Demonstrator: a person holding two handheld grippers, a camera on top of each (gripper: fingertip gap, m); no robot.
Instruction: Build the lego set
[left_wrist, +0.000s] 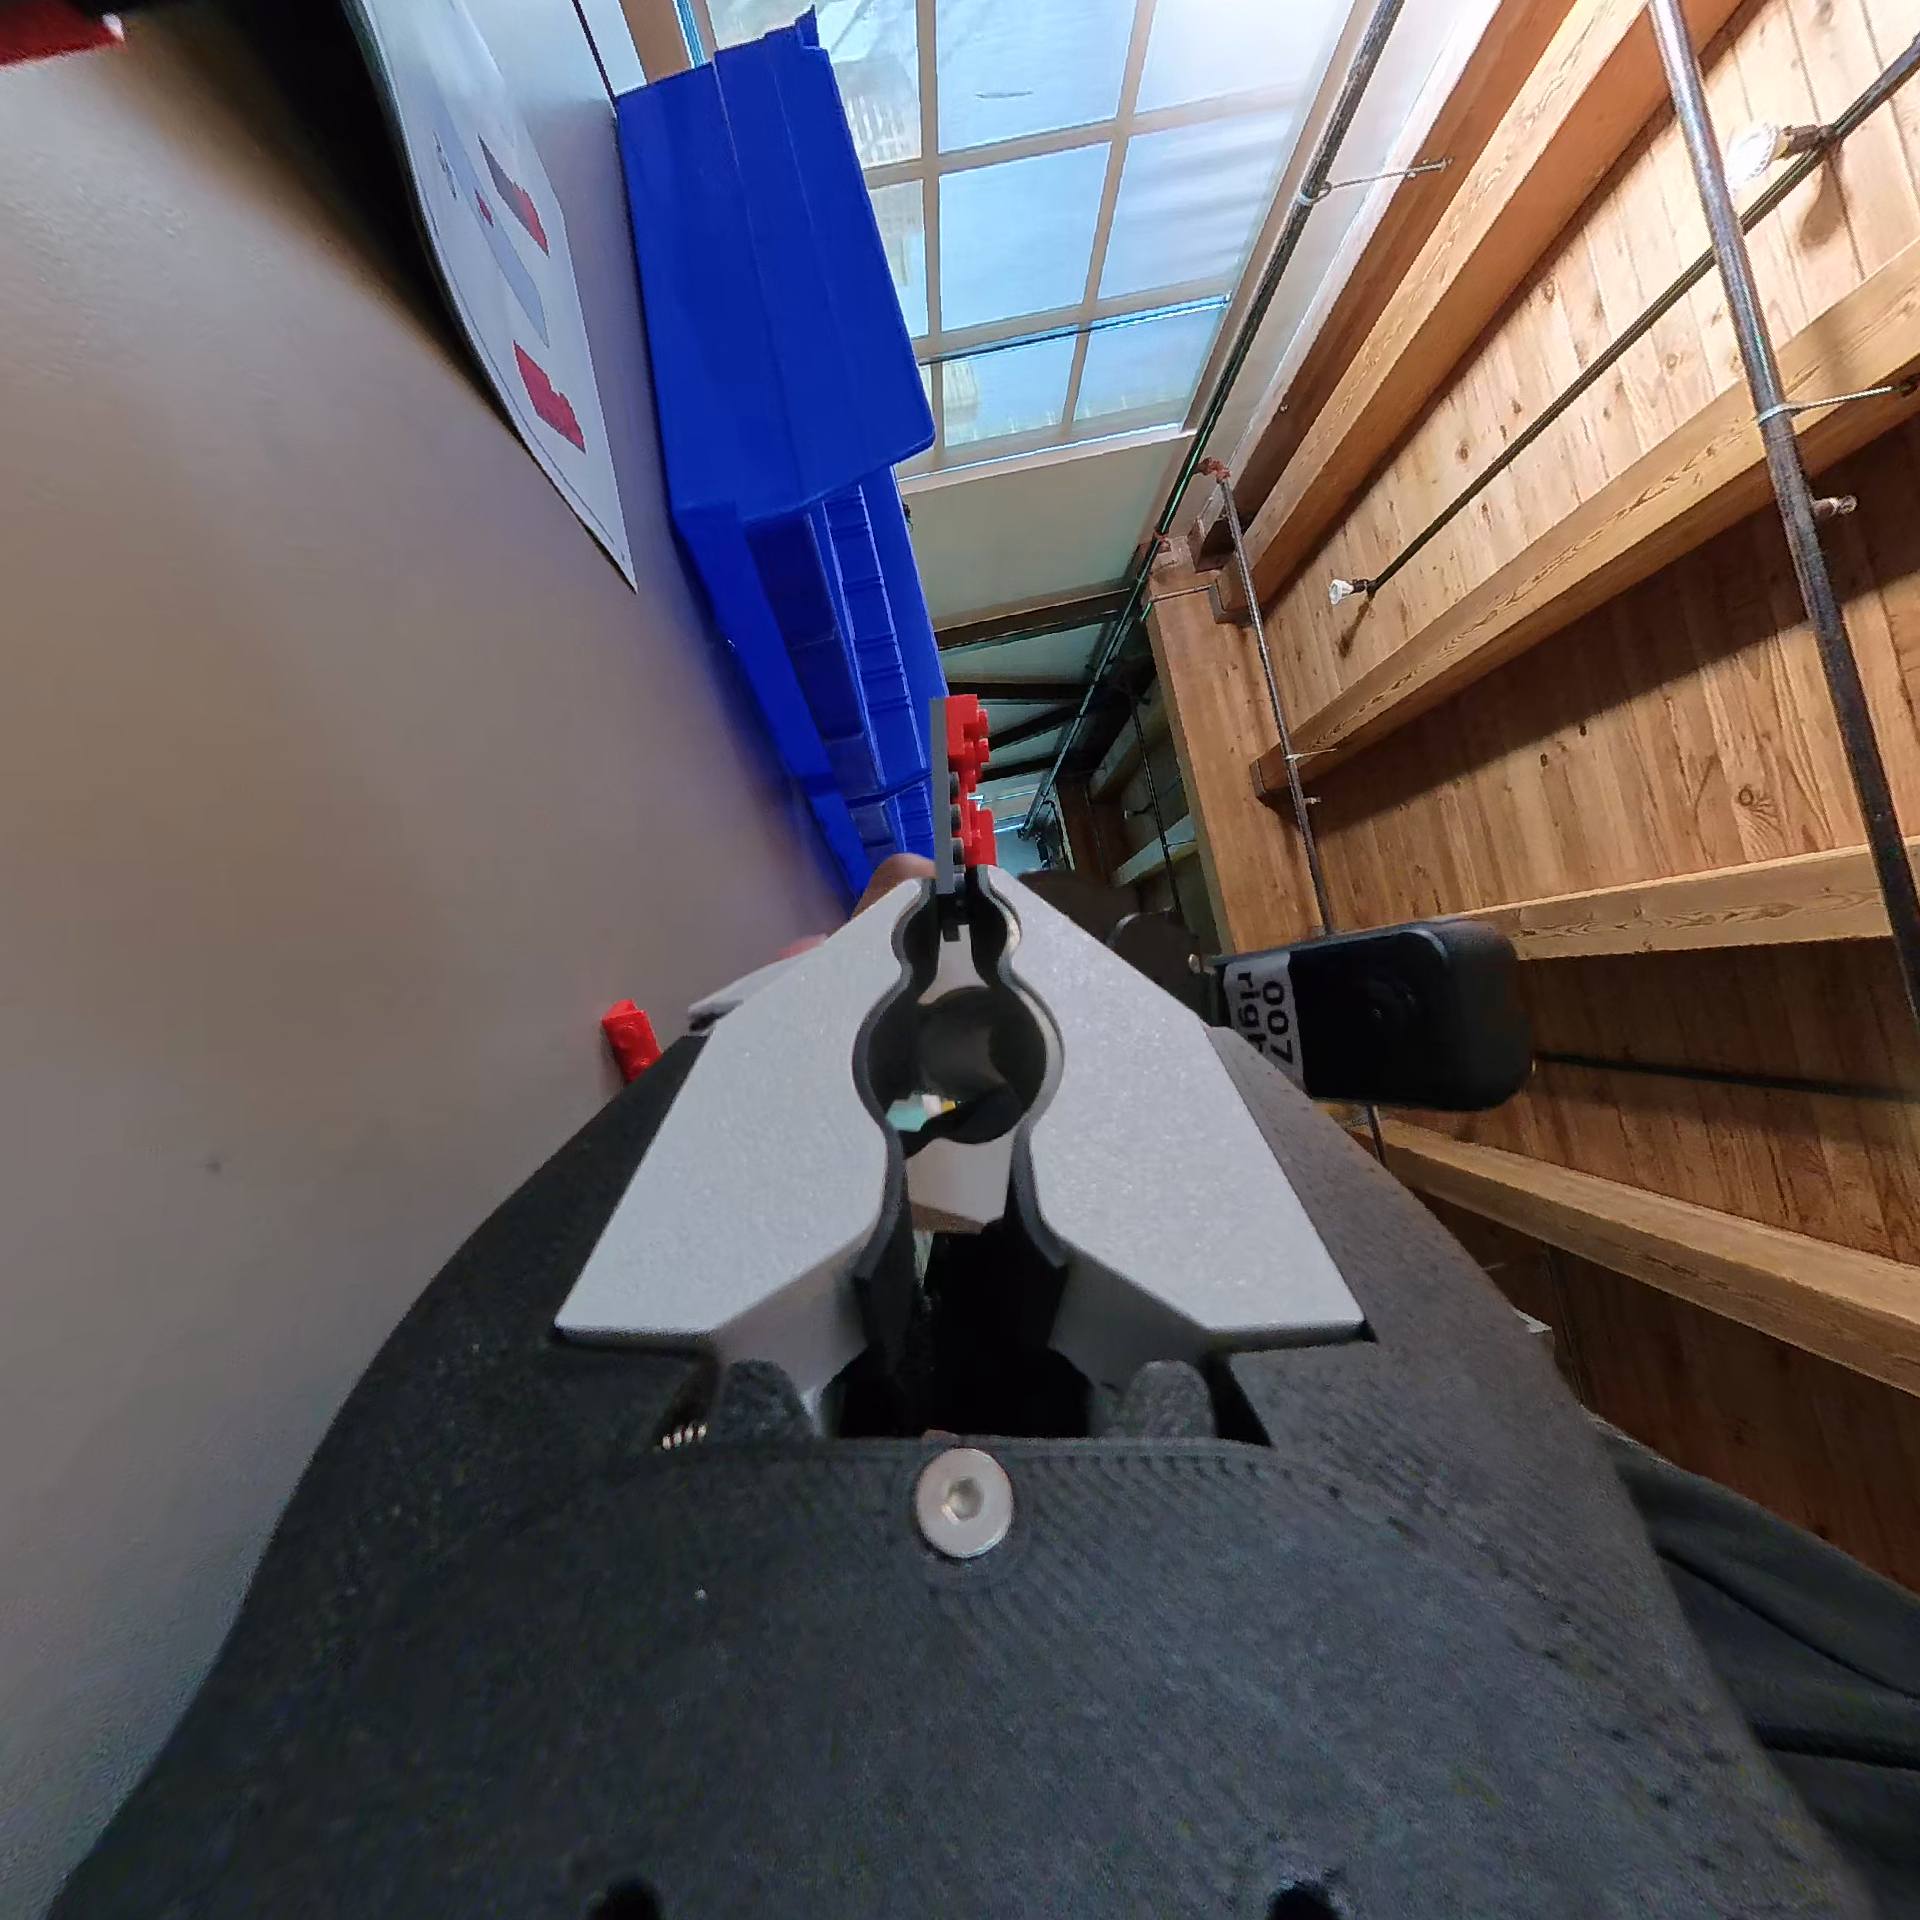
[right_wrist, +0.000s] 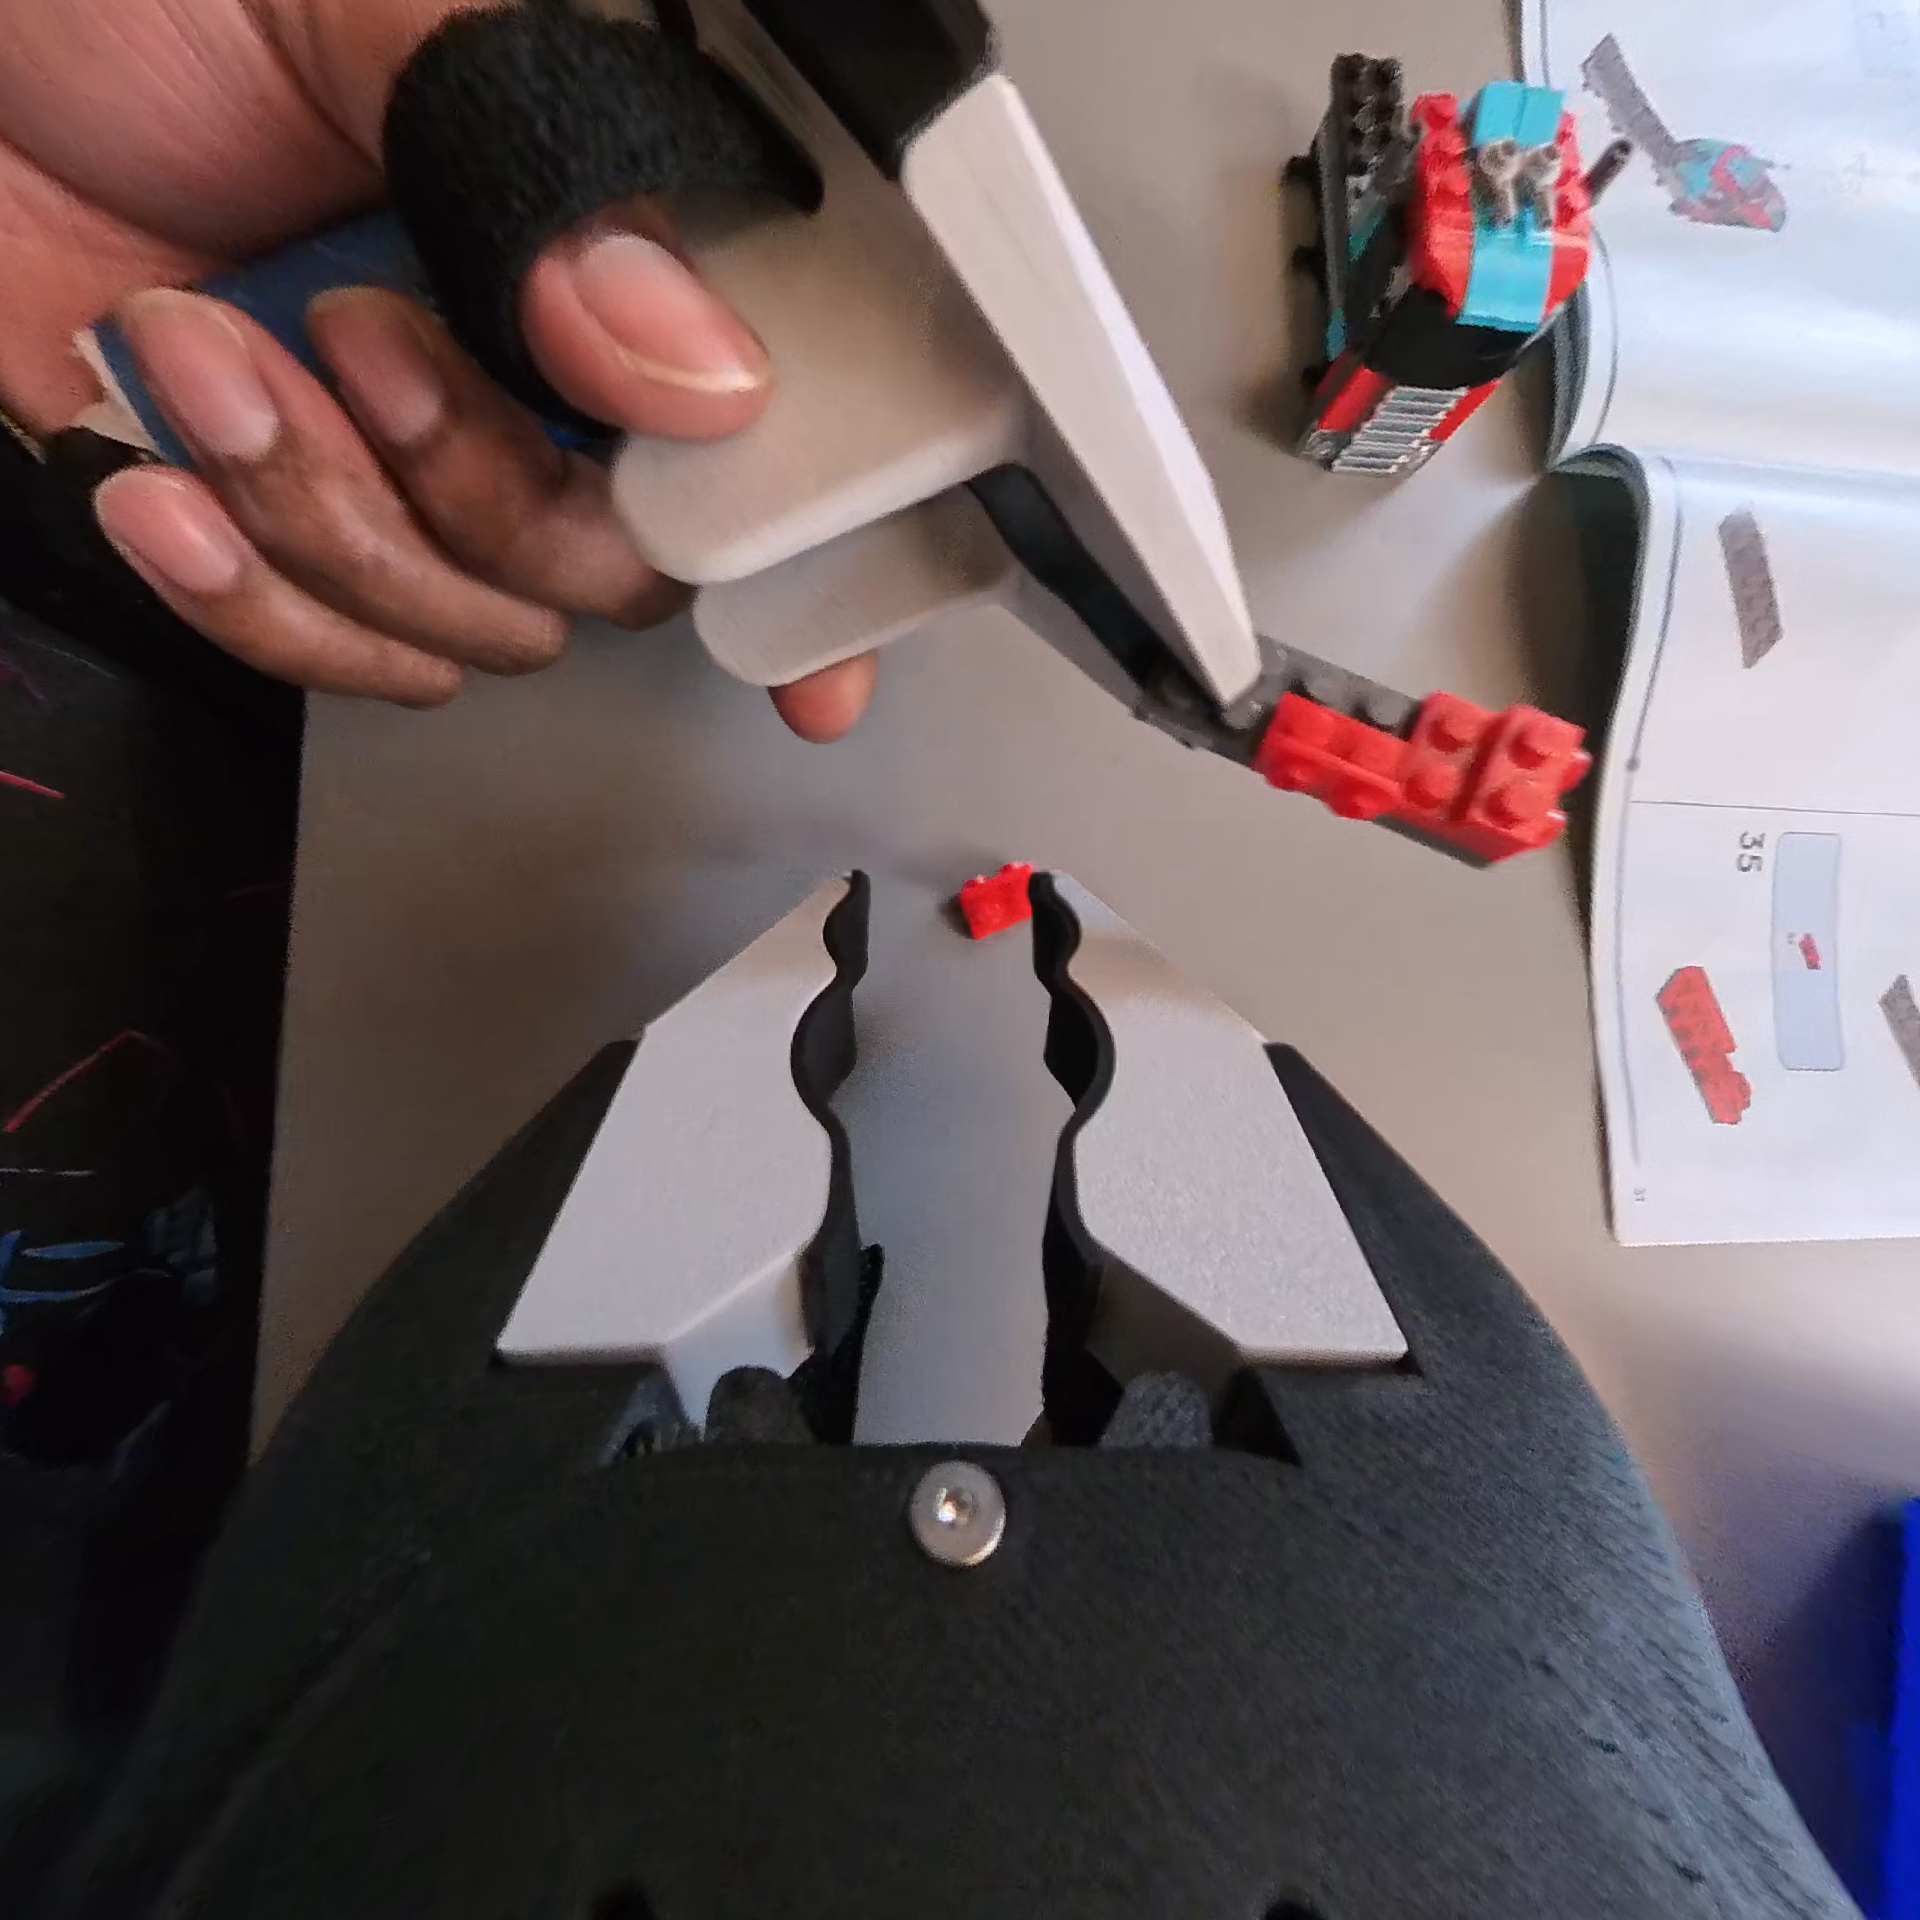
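while the left gripper (right_wrist: 1210, 686) is clamped on the grey end of a red and grey lego strip (right_wrist: 1423, 774), the right gripper (right_wrist: 945, 883) is spread apart over the table (right_wrist: 623, 810). a small red brick (right_wrist: 992, 902) lies just inside its right fingertip (right_wrist: 1042, 896), with bare table around the brick; the booklet (right_wrist: 1766, 831) lies well beyond the brick.

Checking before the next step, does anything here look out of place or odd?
Nothing stands out. The left gripper holds the grey and red assembly, and the small red brick lies flat beside the open right gripper.
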